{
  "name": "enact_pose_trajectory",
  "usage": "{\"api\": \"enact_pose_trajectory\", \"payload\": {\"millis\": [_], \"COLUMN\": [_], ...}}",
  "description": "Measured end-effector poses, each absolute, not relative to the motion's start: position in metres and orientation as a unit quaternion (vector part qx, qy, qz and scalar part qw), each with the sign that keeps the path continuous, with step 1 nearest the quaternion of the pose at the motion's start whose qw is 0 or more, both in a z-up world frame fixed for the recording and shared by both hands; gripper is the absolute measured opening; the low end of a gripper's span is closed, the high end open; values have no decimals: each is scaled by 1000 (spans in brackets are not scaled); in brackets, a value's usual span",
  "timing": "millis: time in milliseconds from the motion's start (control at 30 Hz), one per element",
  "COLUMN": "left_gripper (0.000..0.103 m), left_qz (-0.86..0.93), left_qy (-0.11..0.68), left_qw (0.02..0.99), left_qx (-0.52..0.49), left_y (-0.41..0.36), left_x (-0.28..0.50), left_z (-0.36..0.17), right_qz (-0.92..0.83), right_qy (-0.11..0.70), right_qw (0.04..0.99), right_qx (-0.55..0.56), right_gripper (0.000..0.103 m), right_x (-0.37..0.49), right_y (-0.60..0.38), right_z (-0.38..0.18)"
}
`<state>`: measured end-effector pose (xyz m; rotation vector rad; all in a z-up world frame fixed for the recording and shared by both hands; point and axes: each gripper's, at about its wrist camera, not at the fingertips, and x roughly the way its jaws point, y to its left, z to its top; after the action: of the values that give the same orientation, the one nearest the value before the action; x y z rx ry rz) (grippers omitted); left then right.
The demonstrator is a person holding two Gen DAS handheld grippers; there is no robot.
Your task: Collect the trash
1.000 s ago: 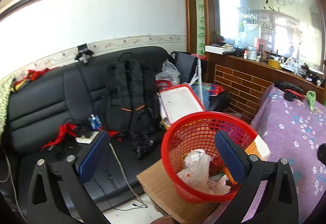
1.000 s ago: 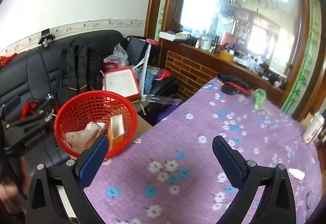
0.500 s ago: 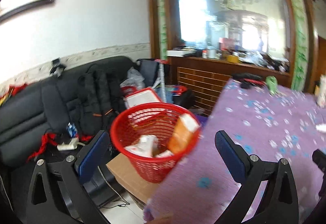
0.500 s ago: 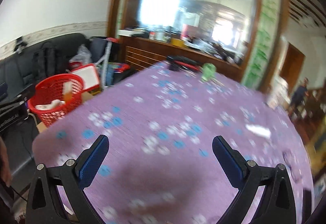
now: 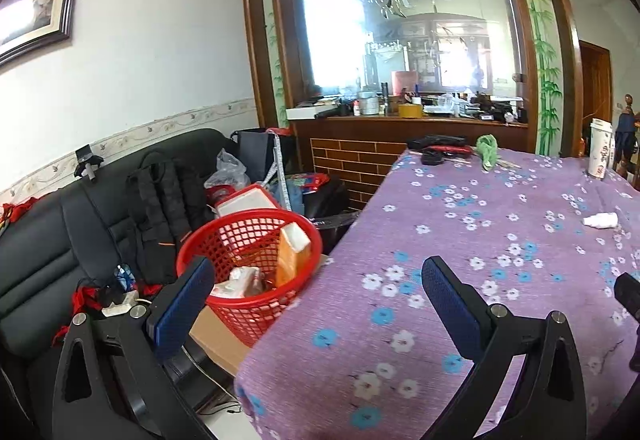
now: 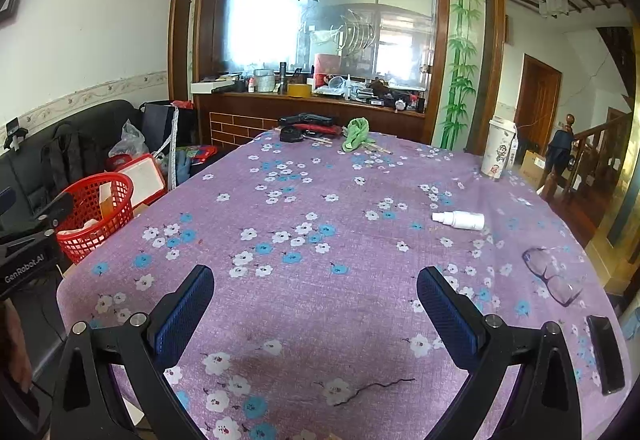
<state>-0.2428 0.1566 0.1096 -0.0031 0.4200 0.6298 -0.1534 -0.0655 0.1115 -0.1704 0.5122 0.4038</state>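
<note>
A red mesh basket (image 5: 248,240) stands on a cardboard box beside the table's left edge, holding an orange-and-white carton (image 5: 292,254) and crumpled white wrappers (image 5: 240,282); it also shows in the right wrist view (image 6: 96,212). A small white spray bottle (image 6: 458,219) lies on the purple floral tablecloth (image 6: 320,240), also seen in the left wrist view (image 5: 600,219). A thin dark string (image 6: 376,386) lies near the front. My left gripper (image 5: 316,300) is open and empty over the table's left corner. My right gripper (image 6: 316,304) is open and empty above the table's near part.
A paper cup (image 6: 498,148), green cloth (image 6: 356,132), black items (image 6: 304,124), glasses (image 6: 552,274) and a black phone (image 6: 606,352) lie on the table. A black sofa (image 5: 60,224) with a backpack (image 5: 164,204) and clutter stands left. A wooden counter (image 6: 312,108) is behind.
Both grippers have swung right, from facing the basket and sofa to facing the table. The basket has shifted to the left of both views. Both jaws stay open.
</note>
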Motion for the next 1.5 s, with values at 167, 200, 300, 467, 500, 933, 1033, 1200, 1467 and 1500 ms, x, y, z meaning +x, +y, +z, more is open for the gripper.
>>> {"api": "enact_pose_trajectory", "payload": {"millis": [167,200,300,467,500,933,1033,1200,1467,1500], "left_gripper": [103,103,103,103,103,103,103,103,103,103], "left_qz": [296,295,290,288,287,284,283,282,281,281], "left_qy": [218,218,219,219,219,220,221,224,227,227], "left_qw": [930,930,932,932,932,933,933,933,932,932], "left_qx": [-2,0,5,18,18,23,21,22,23,22], "left_y": [151,150,146,143,143,139,138,137,136,135], "left_x": [-236,-235,-234,-235,-235,-235,-233,-232,-231,-231], "left_z": [104,103,101,99,99,98,99,97,95,95], "right_qz": [188,187,186,187,186,182,182,182,183,182], "right_qy": [251,254,258,257,257,257,258,260,266,267], "right_qw": [946,945,945,944,944,945,945,944,942,942], "right_qx": [-86,-84,-81,-89,-90,-88,-88,-87,-89,-89], "right_gripper": [103,102,103,102,102,103,103,103,103,103], "right_x": [-152,-150,-148,-151,-151,-149,-149,-148,-147,-146], "right_y": [-68,-69,-69,-62,-61,-60,-61,-61,-61,-61], "right_z": [110,109,108,108,108,109,108,107,103,103]}}
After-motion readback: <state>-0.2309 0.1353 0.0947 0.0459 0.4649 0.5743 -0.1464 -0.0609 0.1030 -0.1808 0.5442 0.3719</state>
